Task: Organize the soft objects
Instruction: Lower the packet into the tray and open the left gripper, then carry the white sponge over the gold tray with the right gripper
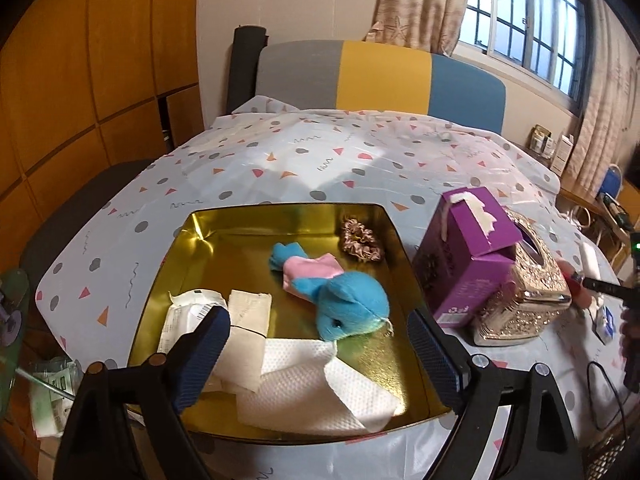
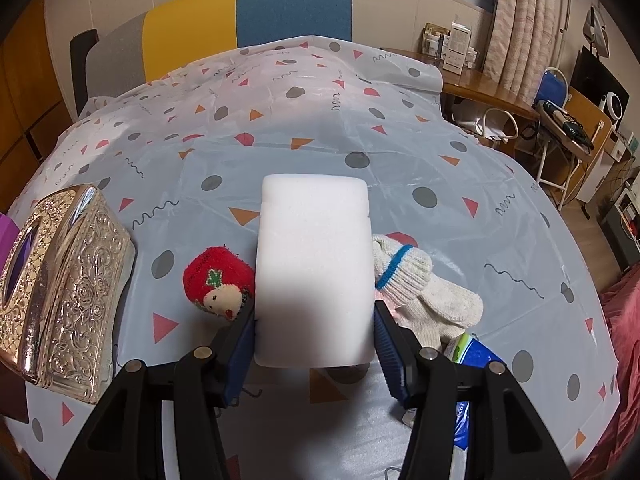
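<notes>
A gold tray [image 1: 240, 248] lies on the patterned tablecloth. It holds a blue plush dolphin [image 1: 352, 304], a pink and blue sock [image 1: 308, 268], a pink scrunchie [image 1: 362, 240], a white paper towel [image 1: 316, 392], a beige cloth [image 1: 248, 320] and a white packet [image 1: 188, 312]. My left gripper [image 1: 318, 320] hovers open over the tray's near side, with nothing between its pads. My right gripper [image 2: 314, 312] is shut on a white foam sponge block [image 2: 314, 264], held above the cloth. Behind the block lie a red plush toy [image 2: 216, 280] and white knit gloves [image 2: 420, 288].
A purple carton [image 1: 468, 256] and an ornate silver tissue box [image 1: 528, 300] [image 2: 68, 292] stand between the tray and the right gripper. A blue packet [image 2: 472, 356] lies under the right finger. A striped chair back [image 1: 380, 76] stands beyond the table.
</notes>
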`<state>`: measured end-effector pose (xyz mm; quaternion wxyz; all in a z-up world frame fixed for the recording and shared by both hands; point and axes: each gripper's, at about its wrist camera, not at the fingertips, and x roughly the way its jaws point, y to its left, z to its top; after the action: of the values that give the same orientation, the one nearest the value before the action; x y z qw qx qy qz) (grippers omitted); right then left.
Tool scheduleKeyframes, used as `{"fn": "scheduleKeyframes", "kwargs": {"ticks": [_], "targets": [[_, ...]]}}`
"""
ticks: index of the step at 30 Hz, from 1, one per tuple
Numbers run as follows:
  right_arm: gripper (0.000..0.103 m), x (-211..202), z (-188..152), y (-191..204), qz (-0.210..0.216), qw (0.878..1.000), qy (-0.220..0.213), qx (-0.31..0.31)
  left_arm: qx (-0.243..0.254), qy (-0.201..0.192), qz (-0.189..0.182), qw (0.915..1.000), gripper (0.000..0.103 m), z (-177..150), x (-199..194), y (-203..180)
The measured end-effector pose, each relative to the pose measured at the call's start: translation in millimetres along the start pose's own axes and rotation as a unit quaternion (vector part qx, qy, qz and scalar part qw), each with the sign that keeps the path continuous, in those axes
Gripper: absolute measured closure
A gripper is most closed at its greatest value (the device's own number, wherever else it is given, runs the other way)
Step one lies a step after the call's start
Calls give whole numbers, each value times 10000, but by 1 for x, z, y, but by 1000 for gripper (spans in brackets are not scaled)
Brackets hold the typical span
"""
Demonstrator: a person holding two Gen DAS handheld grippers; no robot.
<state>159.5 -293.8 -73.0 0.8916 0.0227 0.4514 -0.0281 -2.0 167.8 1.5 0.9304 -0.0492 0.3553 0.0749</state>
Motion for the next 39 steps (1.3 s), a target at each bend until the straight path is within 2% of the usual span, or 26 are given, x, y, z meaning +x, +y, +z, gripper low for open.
{"fn": "scheduleKeyframes", "kwargs": {"ticks": [9, 19, 24, 30, 35, 39], "targets": [[47, -21, 10, 16, 309, 9992, -248, 105, 14, 107, -152, 9998, 12, -7, 3, 0], [47, -67, 39, 66, 774, 9937, -776, -223, -38, 122, -231, 9997, 12, -11, 4, 6], [47, -95, 53, 101, 1198, 9866, -1024, -427, -104, 155, -256, 9995, 12, -13, 5, 9], [47, -129, 58, 160, 1661, 9732, -1276, -946, -153, 169, -258, 9994, 12, -15, 6, 14], [47, -157, 53, 211, 2106, 9552, -1471, -1469, -208, 191, -239, 9993, 12, -16, 7, 19], [47, -179, 44, 254, 2495, 9362, -1566, -1916, -245, 174, -187, 9994, 12, -17, 6, 25]]}}
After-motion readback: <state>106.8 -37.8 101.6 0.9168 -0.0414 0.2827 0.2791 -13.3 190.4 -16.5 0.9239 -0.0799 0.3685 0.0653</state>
